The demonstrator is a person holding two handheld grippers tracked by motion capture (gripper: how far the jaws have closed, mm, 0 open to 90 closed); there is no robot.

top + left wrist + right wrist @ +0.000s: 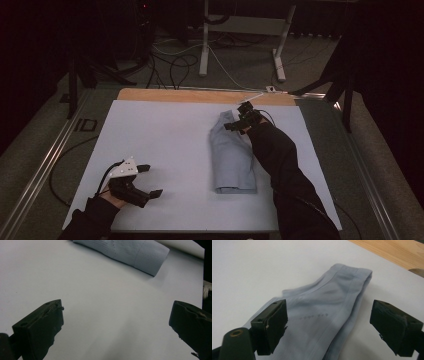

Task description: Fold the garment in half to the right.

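A folded pale blue garment lies lengthwise on the white sheet, right of centre. My right gripper hovers over the garment's far end with its jaws wide apart and nothing between the pads; in the right gripper view the garment lies flat below the right gripper. My left gripper rests near the sheet's front left, open and empty, well apart from the cloth. In the left gripper view the garment's near end lies beyond the left gripper.
A strip of bare wooden table shows behind the white sheet. Metal rails run along both sides of the table. Desk legs and cables stand on the dark floor beyond.
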